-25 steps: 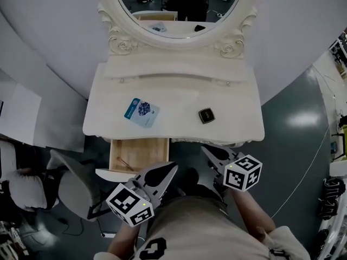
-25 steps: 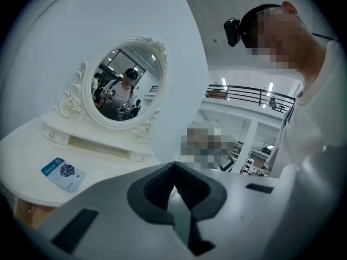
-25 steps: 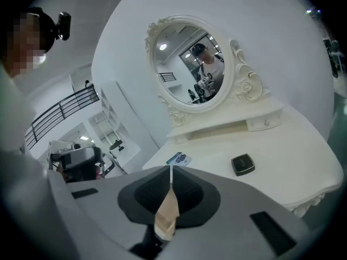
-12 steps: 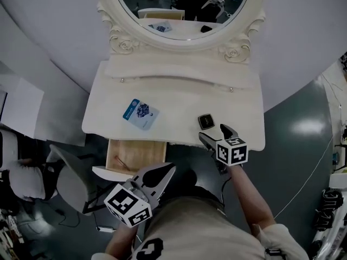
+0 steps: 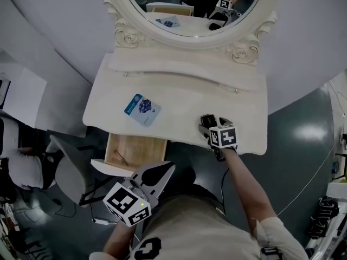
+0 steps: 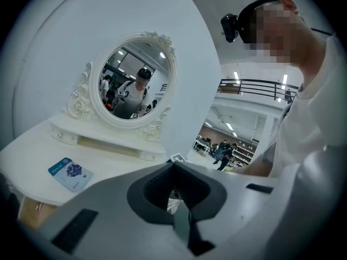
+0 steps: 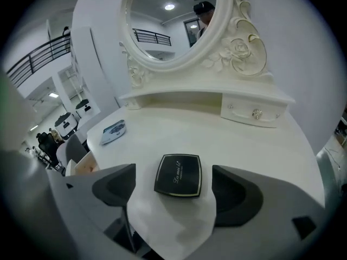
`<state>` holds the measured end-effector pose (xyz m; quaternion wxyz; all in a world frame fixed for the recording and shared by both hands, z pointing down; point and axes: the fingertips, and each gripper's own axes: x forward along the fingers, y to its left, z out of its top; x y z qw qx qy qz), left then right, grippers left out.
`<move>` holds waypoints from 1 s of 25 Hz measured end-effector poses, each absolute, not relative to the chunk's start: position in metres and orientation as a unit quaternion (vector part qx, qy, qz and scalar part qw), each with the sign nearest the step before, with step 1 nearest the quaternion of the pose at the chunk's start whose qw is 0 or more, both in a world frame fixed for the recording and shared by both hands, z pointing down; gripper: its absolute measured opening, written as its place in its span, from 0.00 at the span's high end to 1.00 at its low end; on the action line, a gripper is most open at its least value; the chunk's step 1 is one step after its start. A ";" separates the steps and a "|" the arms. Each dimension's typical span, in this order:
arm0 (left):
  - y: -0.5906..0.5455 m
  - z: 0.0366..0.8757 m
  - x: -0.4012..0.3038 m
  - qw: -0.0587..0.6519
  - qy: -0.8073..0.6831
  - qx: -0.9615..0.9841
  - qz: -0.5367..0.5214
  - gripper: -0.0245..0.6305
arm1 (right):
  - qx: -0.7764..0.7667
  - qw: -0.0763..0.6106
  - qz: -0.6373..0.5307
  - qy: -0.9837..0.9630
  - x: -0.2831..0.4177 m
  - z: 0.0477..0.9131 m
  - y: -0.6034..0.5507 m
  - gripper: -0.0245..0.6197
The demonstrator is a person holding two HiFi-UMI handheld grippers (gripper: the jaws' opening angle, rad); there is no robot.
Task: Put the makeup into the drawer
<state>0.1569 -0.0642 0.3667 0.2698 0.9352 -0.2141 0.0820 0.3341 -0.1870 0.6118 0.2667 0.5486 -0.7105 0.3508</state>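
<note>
Gaping drawer (image 5: 142, 149), thin stick (image 5: 122, 157) inside

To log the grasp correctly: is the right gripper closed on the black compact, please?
No, the right gripper has just been opening its jaws wide, and the black compact lies untouched between them.

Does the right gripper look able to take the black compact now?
Probably yes: the right gripper has just been opening its jaws, which stand apart on both sides of the black compact, not touching it; nothing else lies near.
</note>
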 end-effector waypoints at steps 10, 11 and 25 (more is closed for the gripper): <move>-0.064 0.371 0.146 0.259 -0.241 0.930 0.094 0.88 | 0.564 0.318 0.336 -0.684 0.339 0.639 -0.191 0.33; -0.064 0.371 0.145 0.257 -0.242 0.931 0.095 0.88 | 0.570 0.322 0.328 -0.681 0.339 0.640 -0.192 0.34; -0.055 0.363 0.107 0.246 -0.265 0.929 0.080 0.88 | 0.579 0.329 0.328 -0.670 0.341 0.639 -0.189 0.44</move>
